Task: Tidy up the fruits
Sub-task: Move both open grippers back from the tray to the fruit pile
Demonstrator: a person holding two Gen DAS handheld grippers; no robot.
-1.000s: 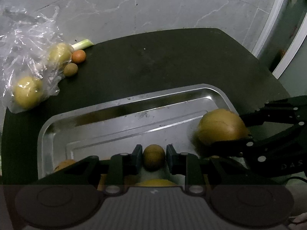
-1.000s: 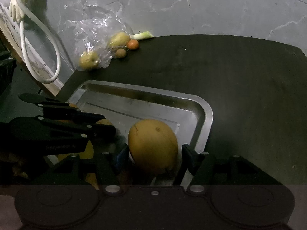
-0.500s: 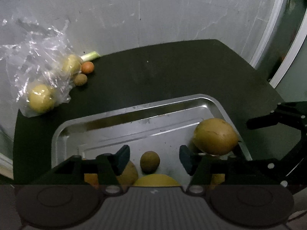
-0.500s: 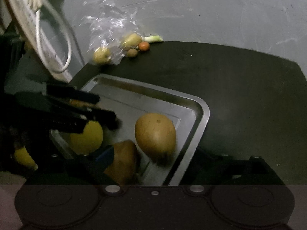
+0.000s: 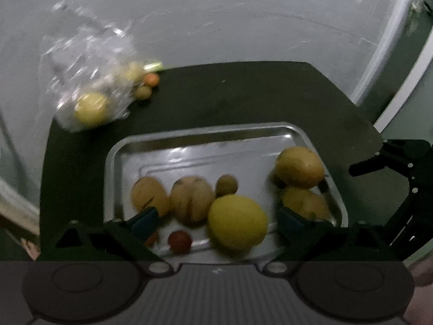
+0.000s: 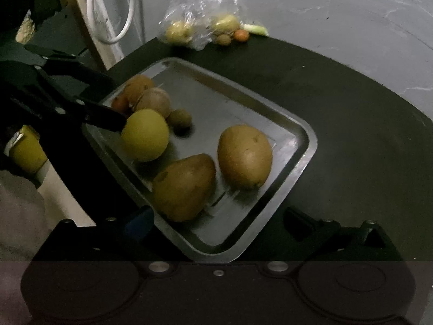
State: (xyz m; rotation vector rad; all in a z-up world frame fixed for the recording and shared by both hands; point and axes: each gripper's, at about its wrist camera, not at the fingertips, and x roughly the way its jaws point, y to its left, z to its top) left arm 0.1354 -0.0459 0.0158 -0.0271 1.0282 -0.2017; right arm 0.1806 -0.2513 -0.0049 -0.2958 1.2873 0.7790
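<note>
Left wrist view, clear bag (image 5: 89, 81) of fruit far left on black table (image 5: 243, 94), shiny tray (image 5: 130, 146) in middle with big yellow fruit (image 5: 237, 223), left gripper (image 5: 216, 218) jaws wide open and empty, right gripper (image 6: 219, 220) jaws wide open, empty too.

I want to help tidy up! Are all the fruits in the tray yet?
Mostly. Several fruits lie in the metal tray. Both grippers, left and right, are open and empty. Left: two fruits in the plastic bag, plus a small brown fruit and orange one beside it.
</note>
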